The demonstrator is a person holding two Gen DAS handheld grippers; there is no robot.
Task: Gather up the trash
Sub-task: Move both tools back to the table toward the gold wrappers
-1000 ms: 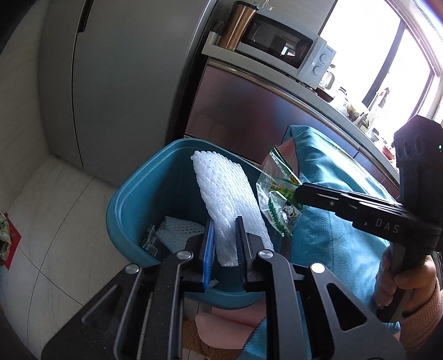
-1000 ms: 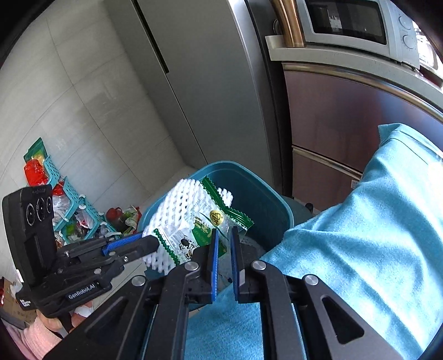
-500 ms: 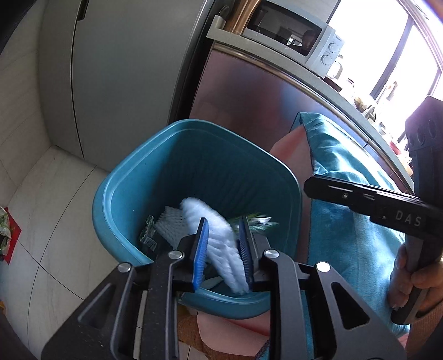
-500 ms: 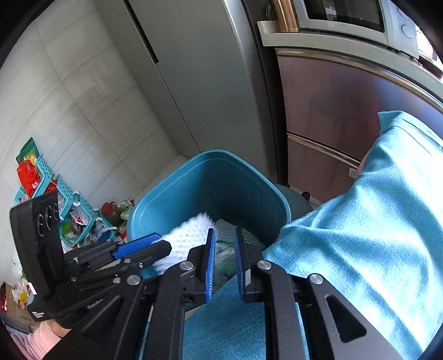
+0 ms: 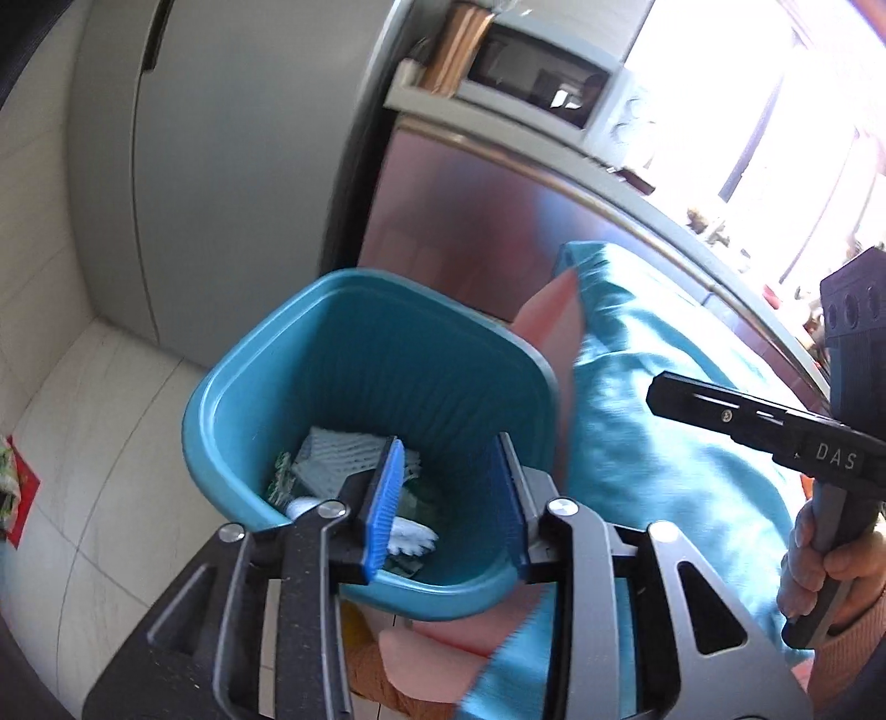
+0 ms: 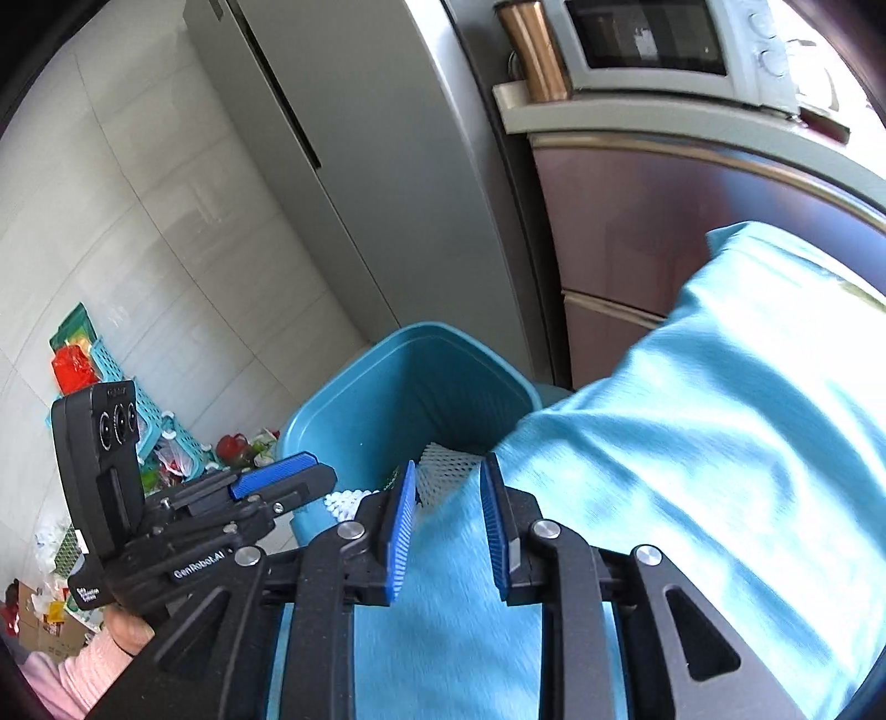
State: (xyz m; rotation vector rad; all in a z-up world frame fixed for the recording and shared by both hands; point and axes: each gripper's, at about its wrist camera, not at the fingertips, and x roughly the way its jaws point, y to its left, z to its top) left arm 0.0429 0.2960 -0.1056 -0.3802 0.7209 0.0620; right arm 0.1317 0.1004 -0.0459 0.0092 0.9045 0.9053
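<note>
**Mira:** Both sets of fingers hold nothing. On the left gripper [image 5: 446, 498] the blue pads stand apart with only air between them, and its jaws have just been opening. The right gripper [image 6: 446, 526] is the same: jaws just opened, a narrower gap, nothing pinched.

**Tom:** So where's the trash?

**Mira:** Just past the left pads, down in the teal bin [image 5: 221, 399]. A white foam net [image 5: 338, 454] lies on the bottom, a second white piece sits nearer the front wall, and bits of a green-printed wrapper [image 5: 279, 479] show beside it. All of it is loose inside, touching neither gripper.

**Tom:** And the right one?

**Mira:** It hovers over the light blue cloth [image 6: 692, 443] beside the bin, with the foam net showing beyond its pads.

**Tom:** Finished, then?

**Mira:** I'd say this drop is done, but not the job. Farther off, on the floor by the wall, colourful packets and bags [image 6: 238, 448] lie around a teal basket [image 6: 149, 410], well apart from the bin. Whether those count as trash I can't tell; if so, more trips are left. Behind stand the fridge [image 5: 221, 166] and microwave [image 6: 664, 44].
</note>
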